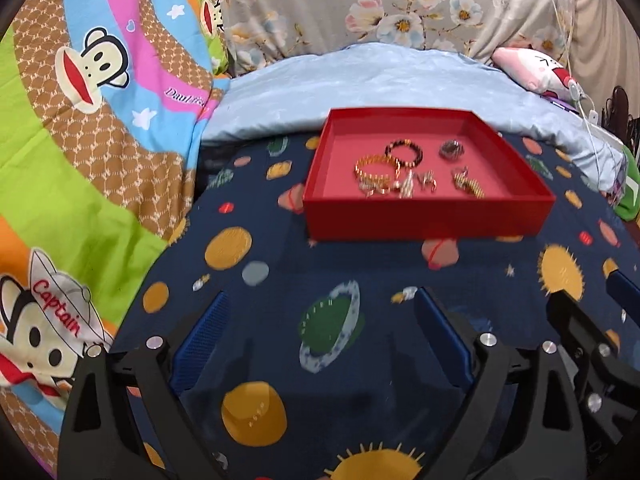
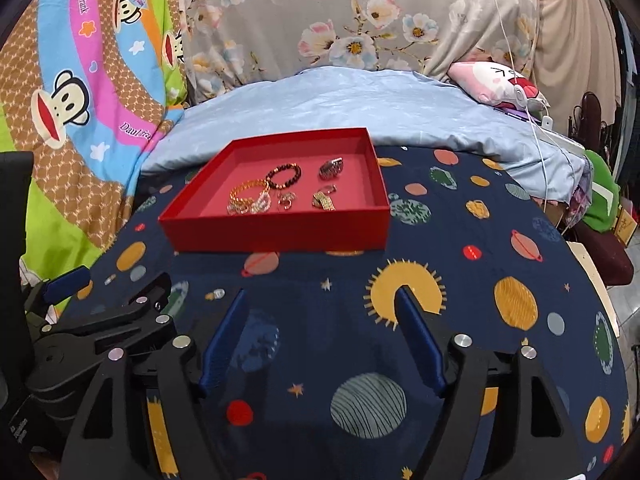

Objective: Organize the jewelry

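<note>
Up close, hard to make out the small pieces in the red box (image 1: 428, 216): shiny, tangled, a bit blurry. Near wall of the box hiding the bottom edge of the closest ones. Lower corners of both pictures cut off by the round black lens edge.

Counted in the box: one dark bead bracelet (image 1: 404, 151), one gold bracelet (image 1: 372, 170), one round silver ring (image 1: 452, 148), one gold chain piece (image 1: 468, 186) at the right. Between them a little heap of small shiny bits (image 1: 404, 189), too jumbled to count. All inside the box, none outside on the cloth.

Two grippers, both low and near, well apart from the box. Left gripper (image 1: 320, 328) with jaws wide, nothing between them, only the cloth below. Right gripper (image 2: 320, 336) the same: jaws wide, holding nothing. Left one also peeking in at the left edge of the right view, and part of the right one at the right edge of the left view.

Box sitting on a dark blue planet sheet (image 2: 500, 260) on a bed. Behind it a light blue blanket (image 2: 340, 100), then a flowery cloth (image 2: 320, 12). At the left a bright monkey blanket (image 1: 100, 80). At the far right a pink plush toy (image 2: 496, 80) and thin white cords (image 2: 532, 120). Nothing between the grippers and the box.
</note>
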The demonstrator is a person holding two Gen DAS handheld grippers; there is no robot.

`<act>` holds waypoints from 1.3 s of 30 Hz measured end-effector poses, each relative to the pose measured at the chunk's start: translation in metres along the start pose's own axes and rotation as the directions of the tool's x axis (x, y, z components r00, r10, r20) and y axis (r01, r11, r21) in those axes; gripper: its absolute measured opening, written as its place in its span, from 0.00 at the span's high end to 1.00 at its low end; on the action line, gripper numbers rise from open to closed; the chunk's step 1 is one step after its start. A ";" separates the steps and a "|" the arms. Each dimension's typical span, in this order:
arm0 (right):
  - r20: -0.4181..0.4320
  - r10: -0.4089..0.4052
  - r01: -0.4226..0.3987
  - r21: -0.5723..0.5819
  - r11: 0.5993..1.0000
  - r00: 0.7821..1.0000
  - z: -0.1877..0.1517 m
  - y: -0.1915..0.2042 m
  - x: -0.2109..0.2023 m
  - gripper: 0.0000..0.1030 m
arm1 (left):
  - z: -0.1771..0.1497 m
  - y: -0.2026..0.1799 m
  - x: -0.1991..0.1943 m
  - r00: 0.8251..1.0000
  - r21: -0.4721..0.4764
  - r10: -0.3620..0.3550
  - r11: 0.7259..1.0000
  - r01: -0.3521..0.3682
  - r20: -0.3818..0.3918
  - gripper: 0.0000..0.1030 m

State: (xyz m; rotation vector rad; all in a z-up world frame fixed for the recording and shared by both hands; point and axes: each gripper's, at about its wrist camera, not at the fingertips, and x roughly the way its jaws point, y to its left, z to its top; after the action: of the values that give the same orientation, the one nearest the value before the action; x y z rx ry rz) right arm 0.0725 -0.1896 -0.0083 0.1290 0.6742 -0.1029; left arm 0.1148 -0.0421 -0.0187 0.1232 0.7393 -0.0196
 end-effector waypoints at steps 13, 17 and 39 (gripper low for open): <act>-0.055 -0.033 0.034 0.018 0.999 0.998 -0.026 -0.003 0.011 0.17 | -0.021 -0.001 0.012 1.000 0.007 0.006 1.000 -0.006 -0.013 0.12; -0.068 -0.030 0.032 0.033 0.999 0.997 -0.025 -0.004 0.014 0.17 | -0.022 -0.001 0.013 1.000 0.005 0.013 1.000 -0.013 -0.015 0.11; -0.093 -0.078 0.082 0.040 0.996 0.993 0.001 -0.006 0.052 0.17 | 0.004 -0.006 0.042 0.999 -0.002 0.044 0.999 -0.044 -0.024 0.12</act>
State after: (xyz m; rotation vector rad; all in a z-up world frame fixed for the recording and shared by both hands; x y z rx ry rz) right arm 0.1126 -0.1981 -0.0401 0.1489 0.7689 -0.1901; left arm 0.1485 -0.0477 -0.0449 0.1374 0.7607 0.0246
